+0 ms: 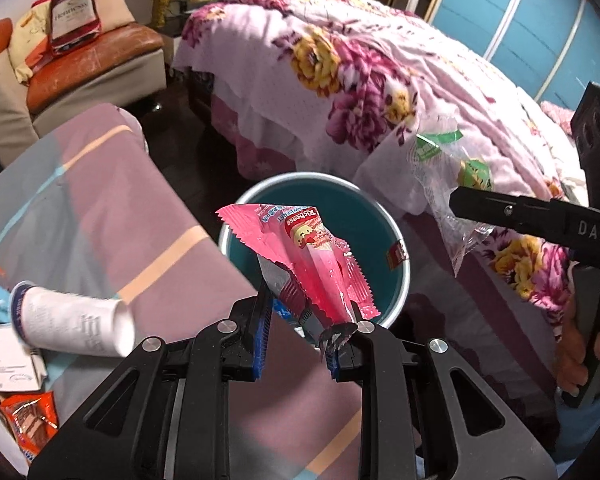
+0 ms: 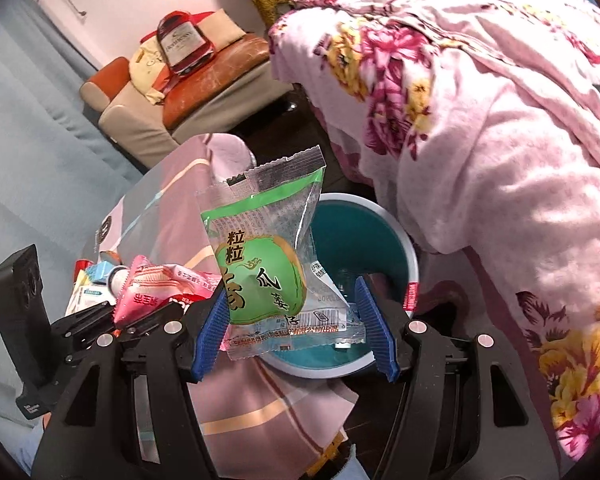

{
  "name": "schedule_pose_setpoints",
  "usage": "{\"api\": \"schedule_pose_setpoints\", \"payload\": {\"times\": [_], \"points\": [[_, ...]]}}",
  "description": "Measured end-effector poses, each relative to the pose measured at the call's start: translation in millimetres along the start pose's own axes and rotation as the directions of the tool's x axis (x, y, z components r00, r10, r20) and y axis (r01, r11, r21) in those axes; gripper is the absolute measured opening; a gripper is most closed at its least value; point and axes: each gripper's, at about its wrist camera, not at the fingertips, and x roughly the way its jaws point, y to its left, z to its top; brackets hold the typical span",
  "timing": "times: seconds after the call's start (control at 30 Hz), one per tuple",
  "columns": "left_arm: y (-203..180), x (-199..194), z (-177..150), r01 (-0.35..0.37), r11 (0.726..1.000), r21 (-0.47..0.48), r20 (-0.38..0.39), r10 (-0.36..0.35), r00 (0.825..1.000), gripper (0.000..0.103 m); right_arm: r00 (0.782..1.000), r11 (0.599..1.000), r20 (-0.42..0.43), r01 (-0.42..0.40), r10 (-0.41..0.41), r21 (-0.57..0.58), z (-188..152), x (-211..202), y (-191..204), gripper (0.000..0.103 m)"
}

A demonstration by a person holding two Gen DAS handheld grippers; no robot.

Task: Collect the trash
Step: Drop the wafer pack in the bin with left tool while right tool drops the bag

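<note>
Black jaws with blue ribbed pads fill the foreground of each wrist view. The left gripper [image 1: 300,340] is clenched on the lower end of a pink, crinkle-edged strawberry snack wrapper [image 1: 304,256], whose long axis runs up and away from the jaws. The right gripper [image 2: 296,328] stands wider, its pads gripping the bottom of a clear plastic wrapper with a green printed panel [image 2: 260,256], which stands upright between them.

The coming move appears to turn on the round teal bin with a white rim [image 1: 396,304]. It sits on the dark floor, ahead of and below both grippers, between the cloth-covered table [image 1: 100,200] and the bed under its pink floral blanket [image 1: 340,80]. In the left view the pink wrapper's free end already overlaps the bin's mouth; in the right view the green wrapper hangs over the near left rim of the bin [image 2: 414,264]. Neither gripper looks clearly nearer, so either could probably let go first.

By count: two grippers, two wrappers held, one bin. On the table's near left corner lie one white cylindrical tube [image 1: 76,326], an orange foil packet [image 1: 30,416], and some small boxes too jumbled to count. Inside the bin something small glints, unclear what.
</note>
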Motion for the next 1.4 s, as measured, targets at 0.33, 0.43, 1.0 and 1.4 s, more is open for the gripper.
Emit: {"api": "schedule_pose_setpoints", "payload": {"times": [0.33,0.43,1.0,1.4], "points": [[-2.9,25.1,7.5,0.009,1.0,0.017,-0.042,-0.009,0.999,0.024,1.0,1.0,-0.023,0.017,-0.016,0.027,6.8,12.6,-12.9,0.059],[-3.9,26.4,8.6,-0.002,1.0,0.025,-0.04,0.003,0.999,0.04,0.999,0.999,-0.028,0.021,-0.021,0.03,7.1,14.3,-13.6,0.059],[25.4,1.8,-3.7,-0.01,0.998,-0.068,0.019,0.011,1.0,0.09,0.997,0.999,-0.059,0.049,-0.05,-0.01,7.1,24.4,7.2,0.06],[62.8,-21.7,-27.4,-0.012,0.988,-0.157,0.037,0.018,0.999,0.092,0.99,0.993,-0.109,0.083,-0.092,-0.085,3.1,41.8,39.8,0.062]]}}
